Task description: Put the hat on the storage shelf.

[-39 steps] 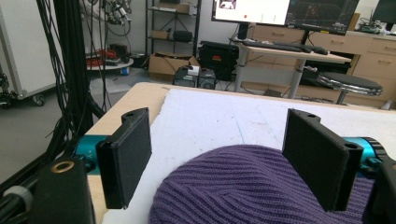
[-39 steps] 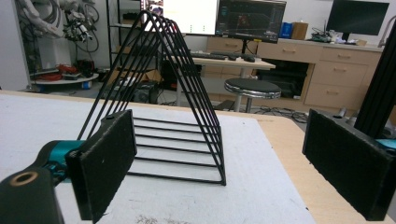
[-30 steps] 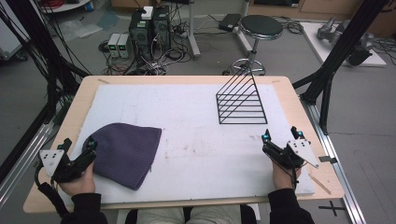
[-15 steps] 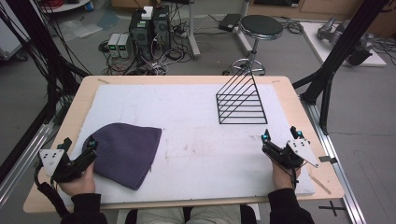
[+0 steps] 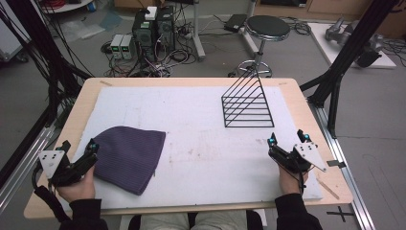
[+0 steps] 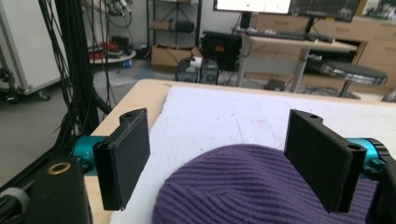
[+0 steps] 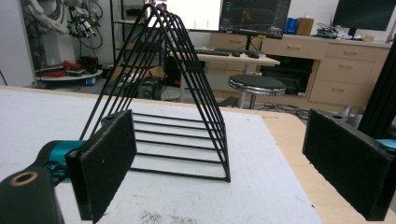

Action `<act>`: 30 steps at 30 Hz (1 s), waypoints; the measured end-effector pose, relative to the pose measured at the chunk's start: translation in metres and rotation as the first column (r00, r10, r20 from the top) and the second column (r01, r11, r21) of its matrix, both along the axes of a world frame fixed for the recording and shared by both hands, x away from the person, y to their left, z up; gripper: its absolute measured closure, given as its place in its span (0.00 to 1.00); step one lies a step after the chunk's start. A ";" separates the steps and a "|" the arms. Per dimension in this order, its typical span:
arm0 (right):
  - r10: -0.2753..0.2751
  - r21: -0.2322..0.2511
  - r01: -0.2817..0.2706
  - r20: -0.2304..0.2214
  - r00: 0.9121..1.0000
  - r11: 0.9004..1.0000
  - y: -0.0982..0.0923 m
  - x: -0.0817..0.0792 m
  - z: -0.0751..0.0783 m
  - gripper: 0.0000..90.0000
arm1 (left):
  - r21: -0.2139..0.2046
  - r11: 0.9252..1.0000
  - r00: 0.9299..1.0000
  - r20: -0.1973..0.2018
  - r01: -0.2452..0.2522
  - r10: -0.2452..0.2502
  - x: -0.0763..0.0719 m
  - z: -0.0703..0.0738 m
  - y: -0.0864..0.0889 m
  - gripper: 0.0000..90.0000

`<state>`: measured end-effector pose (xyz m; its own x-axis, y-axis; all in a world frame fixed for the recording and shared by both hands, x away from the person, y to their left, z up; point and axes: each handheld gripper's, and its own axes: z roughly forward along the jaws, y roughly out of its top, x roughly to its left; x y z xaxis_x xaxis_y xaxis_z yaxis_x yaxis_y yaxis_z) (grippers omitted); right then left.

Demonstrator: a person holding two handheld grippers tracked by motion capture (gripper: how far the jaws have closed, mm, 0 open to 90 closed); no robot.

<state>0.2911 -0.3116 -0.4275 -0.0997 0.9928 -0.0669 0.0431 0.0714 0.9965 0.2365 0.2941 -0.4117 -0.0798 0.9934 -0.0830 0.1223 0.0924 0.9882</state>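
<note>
A purple ribbed knit beanie (image 5: 128, 156) lies flat on the white foam mat (image 5: 191, 120) that covers the pale wooden tabletop (image 5: 306, 115), at the near left part of the mat. The left gripper (image 5: 79, 147), held in the person's left hand (image 5: 76, 184) at the near left corner, sits just beside the beanie's left edge, and its 2 black padded fingers (image 6: 123, 156) stand wide apart; in the left gripper view the rounded crown of the beanie (image 6: 261, 186) rises between them, low in the frame, with neither pad pressing on the fabric. The right gripper (image 5: 287, 140) rests low over the near right part of the mat in the person's right hand (image 5: 289, 179), well apart from the beanie, and its 2 fingers (image 7: 105, 161) are likewise spread wide with nothing between them. A black wire rack of triangular frames (image 5: 248, 103) stands upright on the mat toward the far right, ahead of the right gripper; in the right gripper view the rack (image 7: 173, 107) shows between and beyond the open fingers, its base flat on the mat. Beyond the tabletop a round black stool (image 5: 267, 28) and computer towers with tangled cables (image 5: 153, 28) stand on the grey floor
</note>
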 end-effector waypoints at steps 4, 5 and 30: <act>0.001 -0.002 -0.001 0.001 1.000 1.000 0.000 0.000 0.000 0.10 | 0.032 0.999 0.998 -0.055 -0.014 0.016 0.001 0.006 0.001 0.25; 0.001 -0.002 -0.001 0.001 1.000 1.000 0.000 0.000 0.000 0.10 | 0.032 0.999 0.998 -0.055 -0.014 0.016 0.001 0.006 0.001 0.25; 0.015 0.000 -0.015 -0.019 1.000 1.000 0.001 0.002 -0.001 0.10 | -0.092 0.996 0.897 -0.440 0.001 -0.041 0.024 -0.007 0.016 0.19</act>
